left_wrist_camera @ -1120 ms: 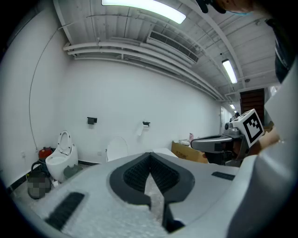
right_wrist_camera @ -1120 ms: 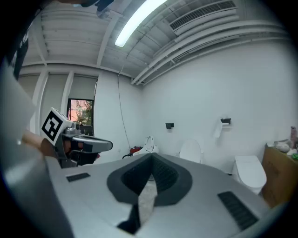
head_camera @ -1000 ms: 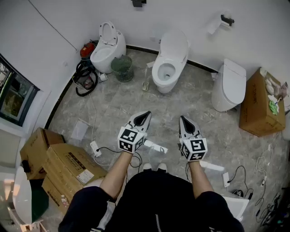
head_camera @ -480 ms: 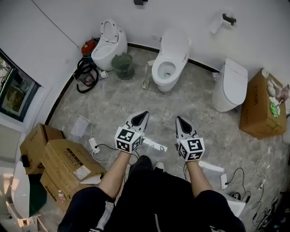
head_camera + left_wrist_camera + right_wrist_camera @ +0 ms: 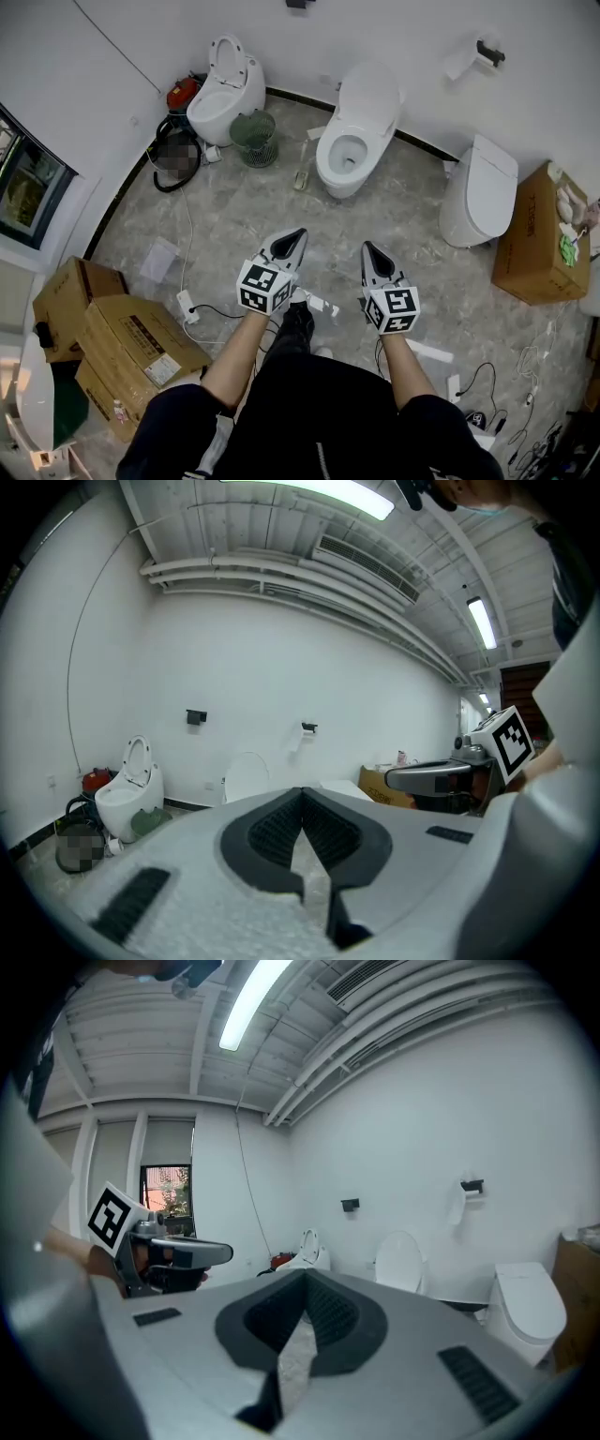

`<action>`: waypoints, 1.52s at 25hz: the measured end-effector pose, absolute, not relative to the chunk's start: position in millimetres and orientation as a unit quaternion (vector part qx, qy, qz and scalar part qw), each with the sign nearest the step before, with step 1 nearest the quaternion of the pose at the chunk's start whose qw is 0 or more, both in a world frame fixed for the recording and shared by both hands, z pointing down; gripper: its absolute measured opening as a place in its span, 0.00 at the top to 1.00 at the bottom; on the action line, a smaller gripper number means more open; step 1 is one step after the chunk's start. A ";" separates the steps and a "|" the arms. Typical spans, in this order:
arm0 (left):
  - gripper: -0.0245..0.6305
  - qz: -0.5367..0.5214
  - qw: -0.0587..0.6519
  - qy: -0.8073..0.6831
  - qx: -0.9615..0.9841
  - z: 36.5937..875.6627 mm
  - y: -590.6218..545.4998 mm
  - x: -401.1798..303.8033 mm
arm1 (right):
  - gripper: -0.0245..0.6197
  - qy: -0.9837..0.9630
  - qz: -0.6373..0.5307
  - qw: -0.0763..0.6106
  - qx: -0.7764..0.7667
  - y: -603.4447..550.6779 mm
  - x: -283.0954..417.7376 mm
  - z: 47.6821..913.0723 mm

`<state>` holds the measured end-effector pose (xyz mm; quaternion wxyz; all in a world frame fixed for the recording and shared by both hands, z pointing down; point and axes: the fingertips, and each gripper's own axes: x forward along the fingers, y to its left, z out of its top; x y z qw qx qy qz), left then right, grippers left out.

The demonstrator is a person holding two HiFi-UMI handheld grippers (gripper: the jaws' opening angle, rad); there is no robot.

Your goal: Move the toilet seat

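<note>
Grippers [image 5: 298, 233] [image 5: 367, 247] closed; toilet seat [image 5: 327, 157] flat, front roomward

White walls [image 5: 112, 56] are enclosing a grey stone-patterned floor [image 5: 234, 206]. A window [image 5: 23, 183] is showing at the left, cardboard boxes [image 5: 131, 342] are lying near left, and strip lights [image 5: 309, 491] are glowing overhead.

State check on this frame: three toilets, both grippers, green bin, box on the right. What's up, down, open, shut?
left gripper: shut, empty
right gripper: shut, empty
left toilet: seat raised, bowl open
middle toilet: lid raised, bowl open
right toilet: lid down
green bin: upright
cardboard box: upright, items at its top
</note>
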<state>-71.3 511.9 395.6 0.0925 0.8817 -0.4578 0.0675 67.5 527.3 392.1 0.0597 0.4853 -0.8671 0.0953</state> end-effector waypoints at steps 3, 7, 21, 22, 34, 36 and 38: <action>0.96 0.071 0.088 -0.449 0.886 398.0 472.2 -81.8 | 0.95 -0.863 0.095 0.062 0.492 488.7 55.2 392.4; 0.96 0.077 0.085 -0.432 0.894 396.5 413.1 -96.8 | 0.95 -0.854 0.093 0.061 0.507 430.0 38.9 386.5; 0.95 0.081 0.095 -0.386 0.914 405.7 254.0 -117.7 | 0.95 -0.826 0.105 0.063 0.550 290.1 16.8 394.5; 0.96 0.083 0.097 -0.384 0.914 409.5 244.2 -116.9 | 0.95 -0.825 0.107 0.062 0.551 280.7 17.4 397.2; 0.95 0.103 0.105 -0.377 0.914 425.0 79.3 -92.3 | 0.95 -0.821 0.130 0.053 0.554 112.5 36.7 418.4; 0.96 0.108 0.108 -0.376 0.914 424.6 49.5 -85.4 | 0.95 -0.820 0.135 0.052 0.553 82.5 42.2 417.9; 0.96 0.111 0.108 -0.375 0.914 422.4 19.8 -78.5 | 0.95 -0.820 0.138 0.051 0.553 52.6 47.7 416.6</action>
